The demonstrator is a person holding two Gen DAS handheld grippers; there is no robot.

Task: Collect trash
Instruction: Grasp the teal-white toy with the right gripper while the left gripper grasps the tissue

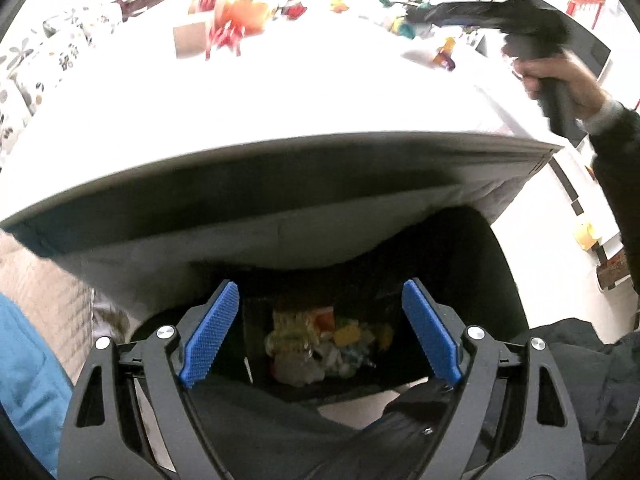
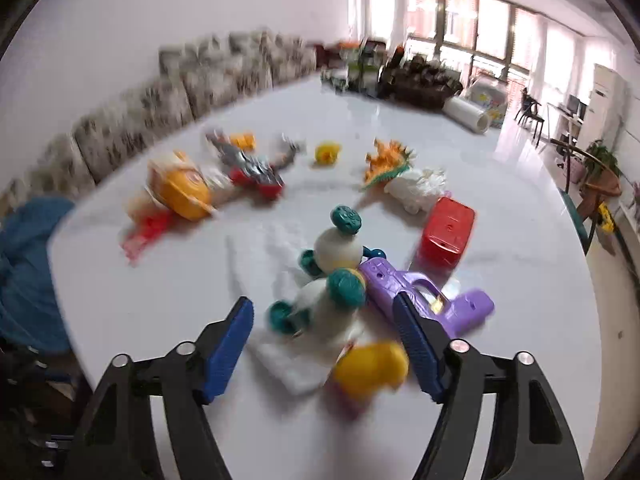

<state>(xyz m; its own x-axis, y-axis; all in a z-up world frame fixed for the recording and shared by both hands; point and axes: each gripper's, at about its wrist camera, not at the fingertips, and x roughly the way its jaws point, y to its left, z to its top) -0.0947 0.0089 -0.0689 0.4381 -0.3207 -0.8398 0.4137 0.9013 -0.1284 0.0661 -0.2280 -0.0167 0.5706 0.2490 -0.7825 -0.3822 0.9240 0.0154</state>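
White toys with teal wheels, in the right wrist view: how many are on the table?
2. One white toy stands behind, beside the purple toy gun. The other white toy lies nearer, between the open right gripper's fingers. Blur may hide more.

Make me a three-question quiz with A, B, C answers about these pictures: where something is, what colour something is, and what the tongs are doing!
1. Where is the collected trash?
A. in the dark bin below the table edge
B. on the sofa
C. on the windowsill

2. What colour is the toy gun?
A. green
B. purple
C. black

3. How are the left tongs?
A. clamped on a toy
B. open and empty
C. holding paper

Answers: 1 A, wrappers lie in the bin; 2 B, it looks purple on the table; 3 B, nothing sits between the blue pads.
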